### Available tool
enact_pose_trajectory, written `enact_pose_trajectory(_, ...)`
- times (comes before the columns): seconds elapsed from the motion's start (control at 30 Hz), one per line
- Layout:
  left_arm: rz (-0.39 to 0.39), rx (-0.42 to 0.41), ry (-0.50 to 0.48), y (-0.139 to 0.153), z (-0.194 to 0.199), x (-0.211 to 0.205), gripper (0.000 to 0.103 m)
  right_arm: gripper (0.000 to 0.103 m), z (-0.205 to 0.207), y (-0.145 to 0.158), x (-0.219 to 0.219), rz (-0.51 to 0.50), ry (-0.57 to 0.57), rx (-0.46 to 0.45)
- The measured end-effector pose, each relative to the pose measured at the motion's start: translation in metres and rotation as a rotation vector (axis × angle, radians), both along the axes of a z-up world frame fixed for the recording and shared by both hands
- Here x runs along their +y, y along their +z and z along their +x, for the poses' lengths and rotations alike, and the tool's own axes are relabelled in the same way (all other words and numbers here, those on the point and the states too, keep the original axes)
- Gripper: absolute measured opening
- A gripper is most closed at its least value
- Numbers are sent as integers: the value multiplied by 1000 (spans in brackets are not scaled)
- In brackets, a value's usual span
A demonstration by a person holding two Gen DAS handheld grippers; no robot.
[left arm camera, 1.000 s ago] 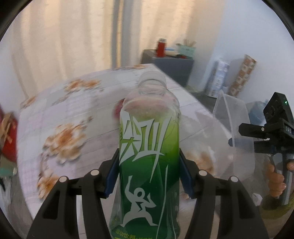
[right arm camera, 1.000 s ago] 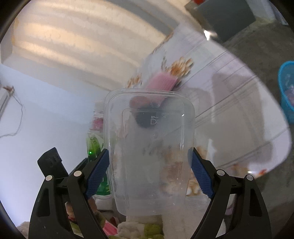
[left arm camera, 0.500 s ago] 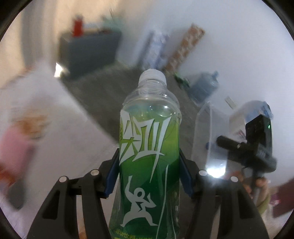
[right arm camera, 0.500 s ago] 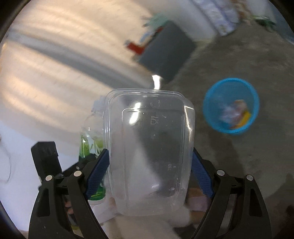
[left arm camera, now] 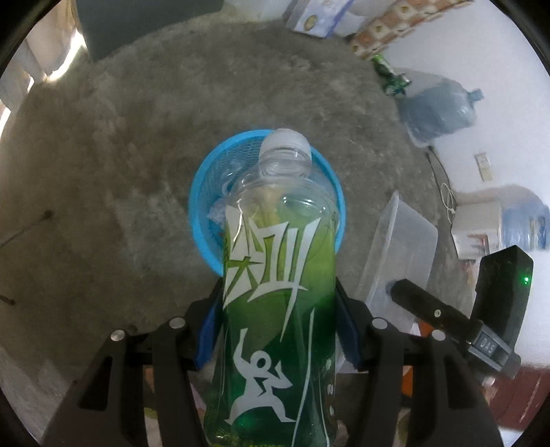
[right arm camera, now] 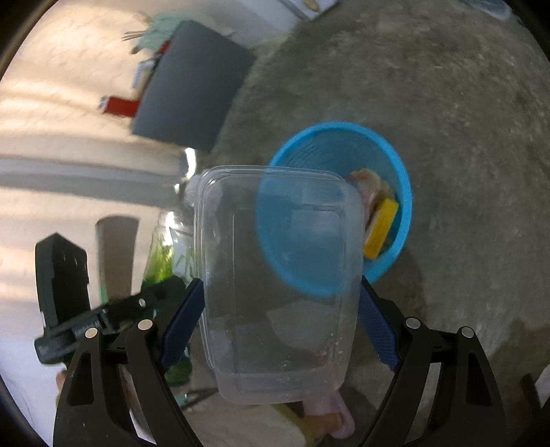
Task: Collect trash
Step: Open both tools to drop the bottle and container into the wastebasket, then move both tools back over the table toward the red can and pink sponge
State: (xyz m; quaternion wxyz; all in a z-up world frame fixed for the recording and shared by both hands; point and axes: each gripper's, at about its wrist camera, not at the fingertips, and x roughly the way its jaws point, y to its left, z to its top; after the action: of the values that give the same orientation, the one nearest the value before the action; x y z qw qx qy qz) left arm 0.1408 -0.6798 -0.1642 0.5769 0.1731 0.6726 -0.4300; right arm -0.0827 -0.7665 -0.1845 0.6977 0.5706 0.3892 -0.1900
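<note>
My left gripper [left arm camera: 279, 319] is shut on a clear plastic bottle with a green label [left arm camera: 279, 275], held upright over a round blue trash basket [left arm camera: 202, 192] on the floor. My right gripper [right arm camera: 280, 319] is shut on a clear rectangular plastic container [right arm camera: 280, 285], held above the same blue basket [right arm camera: 404, 192], which holds yellow and pale trash. The container also shows in the left wrist view [left arm camera: 398, 254], to the right of the bottle. The bottle shows in the right wrist view [right arm camera: 165, 251], left of the container.
The floor is grey concrete [left arm camera: 103, 172]. A dark grey cabinet [right arm camera: 192, 89] stands by the curtain. A large blue water jug [left arm camera: 440, 106] lies near the white wall, with boxes [left arm camera: 319, 17] farther back.
Both grippers swung away from the flowered table and down toward the floor. The blue basket now lies directly below the bottle and the container. Both grips are unchanged.
</note>
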Motion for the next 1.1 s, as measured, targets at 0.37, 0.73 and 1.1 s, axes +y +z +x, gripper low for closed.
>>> enact_pose_trajectory(0.37,-143,-78,48,6,3,-34,81,84,12,-47,-23,20,-77,80)
enact_pose_trajectory(0.73,-214,-156,30,66,-6,9,81,84,-29,-25,-19,-31,-134,17)
enact_pose_trajectory(1.1,-320,-199,72,159,-12,120,81,84,-85,23,29,-42,-153,-94)
